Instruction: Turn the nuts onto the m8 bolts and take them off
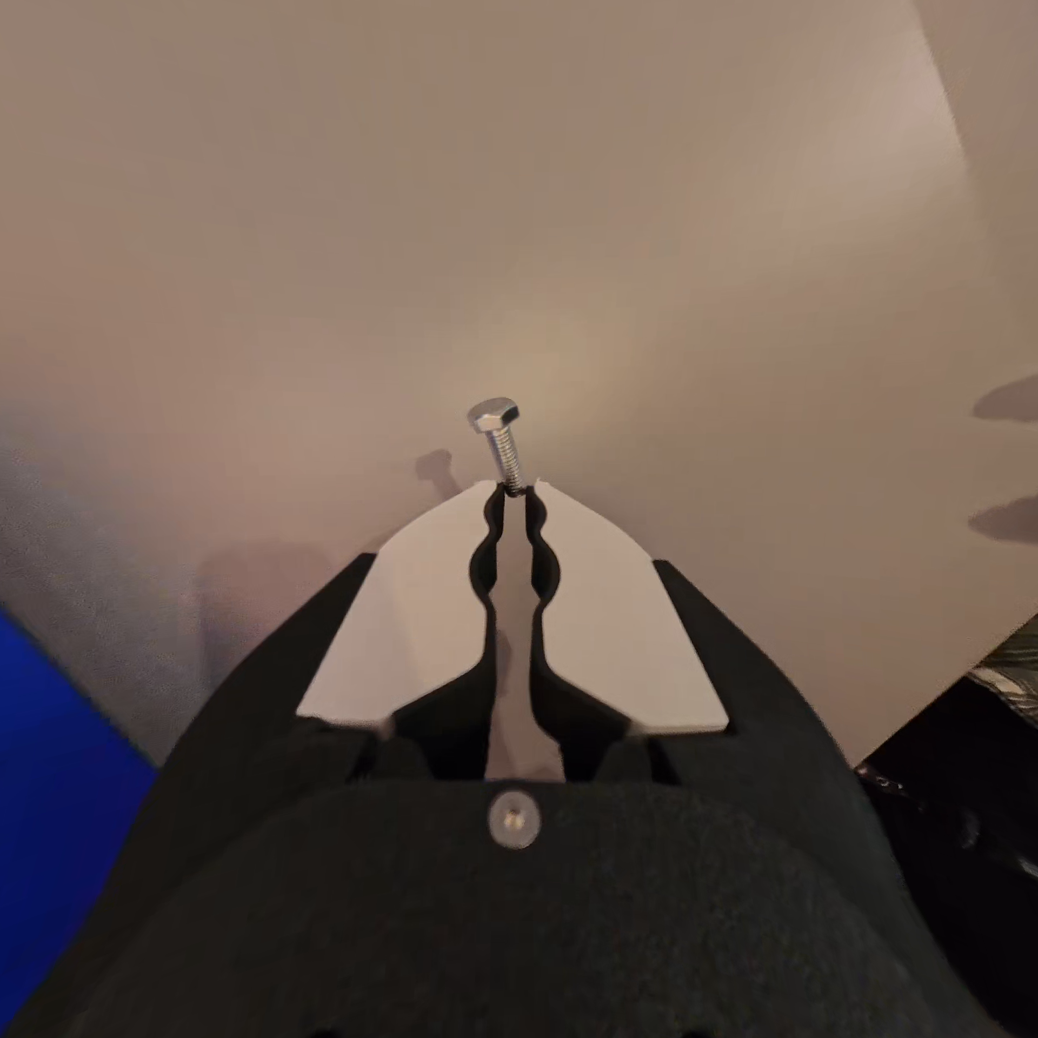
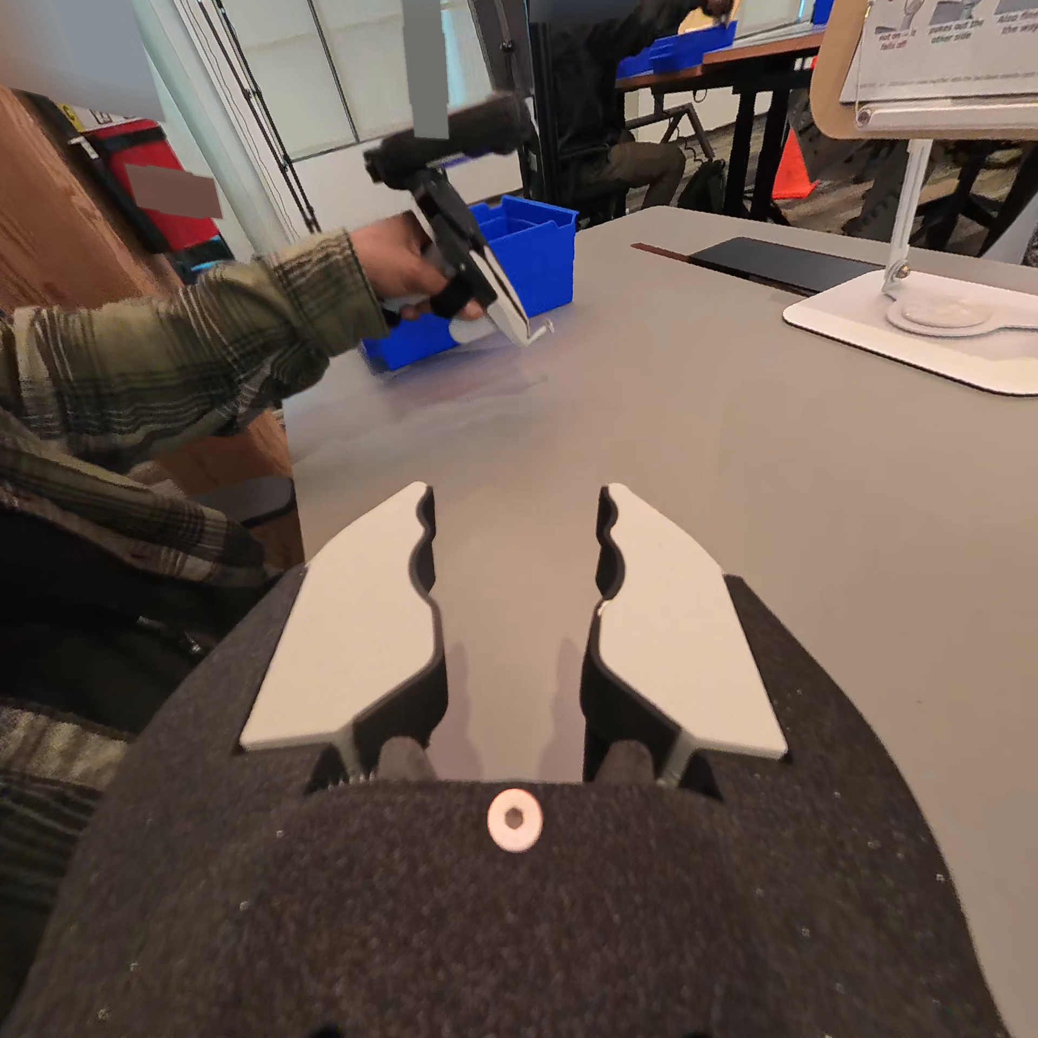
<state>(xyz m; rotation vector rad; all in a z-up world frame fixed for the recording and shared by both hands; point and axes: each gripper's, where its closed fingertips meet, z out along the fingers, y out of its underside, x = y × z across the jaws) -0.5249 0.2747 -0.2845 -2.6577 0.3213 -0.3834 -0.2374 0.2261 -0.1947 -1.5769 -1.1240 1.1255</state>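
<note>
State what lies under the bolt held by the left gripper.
Under the bolt there is only bare grey table and the bolt's shadow. The left gripper covers the bolt's threaded tip. No nut shows.

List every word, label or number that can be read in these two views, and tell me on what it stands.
Printed sheet on the white stand, top right: small captions under drawings, mostly blurred; I do not copy writing.
Stickers, far left: too small and blurred to read.
Left wrist view: no writing.
</note>
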